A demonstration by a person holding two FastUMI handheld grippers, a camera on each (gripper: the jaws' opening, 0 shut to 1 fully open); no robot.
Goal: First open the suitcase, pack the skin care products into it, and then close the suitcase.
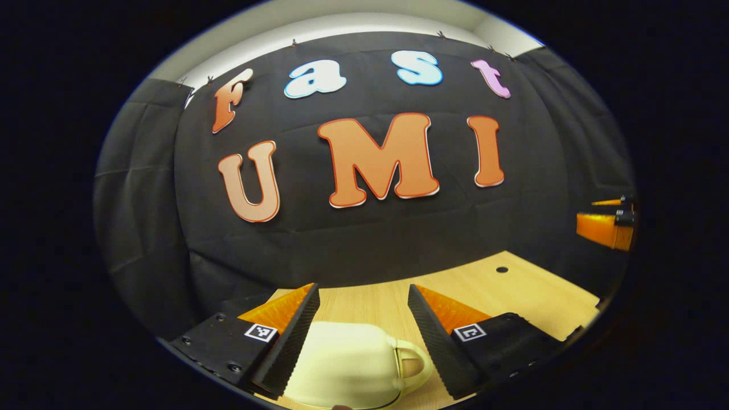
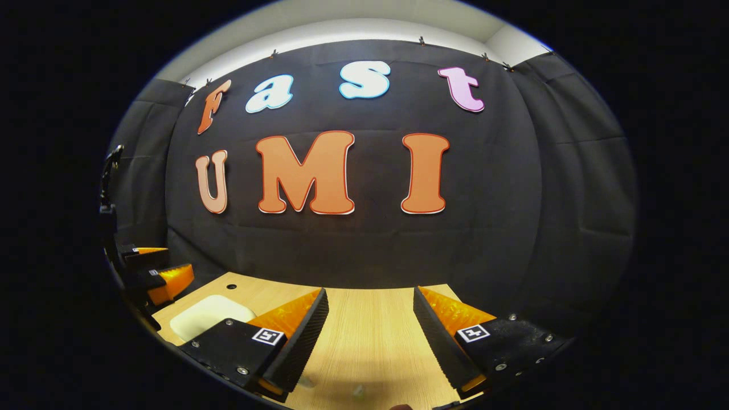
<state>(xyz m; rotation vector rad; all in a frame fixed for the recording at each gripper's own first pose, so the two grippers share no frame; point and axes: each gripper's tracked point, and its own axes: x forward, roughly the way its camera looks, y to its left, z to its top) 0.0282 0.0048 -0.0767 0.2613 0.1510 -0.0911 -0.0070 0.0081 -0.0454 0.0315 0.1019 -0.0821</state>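
A small cream suitcase (image 1: 347, 364) with a loop handle lies closed on the wooden table (image 1: 512, 290), low in the left gripper view. My left gripper (image 1: 363, 296) hovers above it, open, with the case showing between the fingers. In the right gripper view the same suitcase (image 2: 208, 316) lies at the lower left, partly hidden behind my left finger. My right gripper (image 2: 370, 300) is open over bare table with nothing between its fingers. The left gripper (image 2: 154, 273) shows at the far left of that view, above the case. The right gripper (image 1: 606, 225) shows at the right edge of the left gripper view.
A small round hole (image 1: 502, 269) is set in the tabletop near its back edge. The black cloth wall stands close behind the table. Two small pale things (image 2: 357, 390) lie on the table at the bottom of the right gripper view, too cut off to identify.
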